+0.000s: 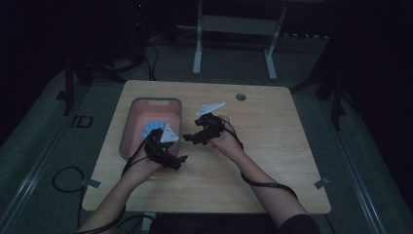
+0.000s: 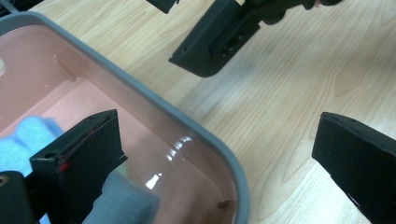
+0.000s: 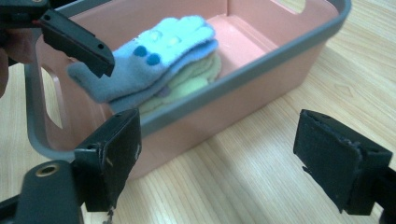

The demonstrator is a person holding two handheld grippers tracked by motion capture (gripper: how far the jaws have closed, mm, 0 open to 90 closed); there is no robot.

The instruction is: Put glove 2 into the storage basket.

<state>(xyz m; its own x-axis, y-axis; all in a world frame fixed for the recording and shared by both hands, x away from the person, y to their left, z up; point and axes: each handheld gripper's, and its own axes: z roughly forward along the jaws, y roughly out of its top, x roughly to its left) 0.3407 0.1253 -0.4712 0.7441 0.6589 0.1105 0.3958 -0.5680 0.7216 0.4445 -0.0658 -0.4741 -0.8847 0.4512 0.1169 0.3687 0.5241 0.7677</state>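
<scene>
Two gloves (image 3: 154, 60) in pink bin (image 3: 261, 88)

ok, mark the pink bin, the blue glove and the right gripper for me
pink bin (image 3: 261, 77), right gripper view, on the grey rim of its near wall
blue glove (image 3: 154, 56), right gripper view, on the palm, top of the stack
right gripper (image 1: 195, 138), high view, between its open jaws

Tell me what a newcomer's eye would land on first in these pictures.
First the pink bin with its grey rim, at the left of the wooden table. Inside lies a blue glove on top of a pale green one. The left gripper sits at the bin's near corner and the right gripper just beside the bin, both with jaws apart.
</scene>
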